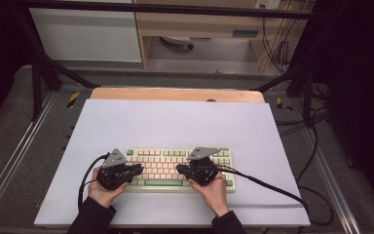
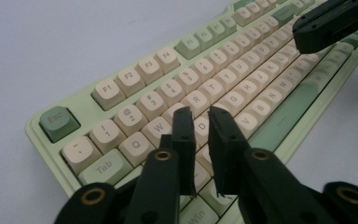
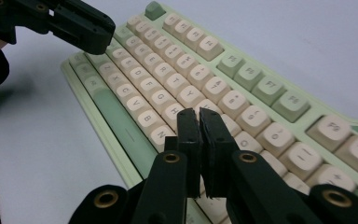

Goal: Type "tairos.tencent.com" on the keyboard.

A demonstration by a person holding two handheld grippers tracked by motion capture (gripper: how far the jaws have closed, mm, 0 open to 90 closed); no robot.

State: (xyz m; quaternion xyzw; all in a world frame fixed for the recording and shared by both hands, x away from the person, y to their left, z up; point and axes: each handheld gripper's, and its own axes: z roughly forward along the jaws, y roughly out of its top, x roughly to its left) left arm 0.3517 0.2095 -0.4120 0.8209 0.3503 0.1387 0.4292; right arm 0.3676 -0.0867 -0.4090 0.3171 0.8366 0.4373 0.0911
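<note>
So the setup is a table (image 1: 175,122) with a big pale sheet on it, dark framing and cables all round, and a mint-and-cream keyboard (image 1: 177,168) sitting near the person's edge.

From the high view, the left tongs (image 1: 137,168) hang over the keyboard's left end and the right tongs (image 1: 180,168) over its middle-right, tips pointing at each other with a stretch of keys between them. Both hands sit right at the front edge of the board.

Left gripper view: the jaws stand a little apart with nothing between them, so released but only narrowly, hovering above the keyboard (image 2: 242,79) around the W/E/D keys. The other tongs poke in at the top right, further along the rows.

Right gripper view: jaws are pretty much clenched, just a sliver of a gap, empty, over the keyboard (image 3: 177,79) near the H/J area.

Looks like typing or key-poking work, and it seems to be at an early or in-between point: no key visibly pressed down, nothing grabbed, tips poised. Pressing is what's left.
</note>
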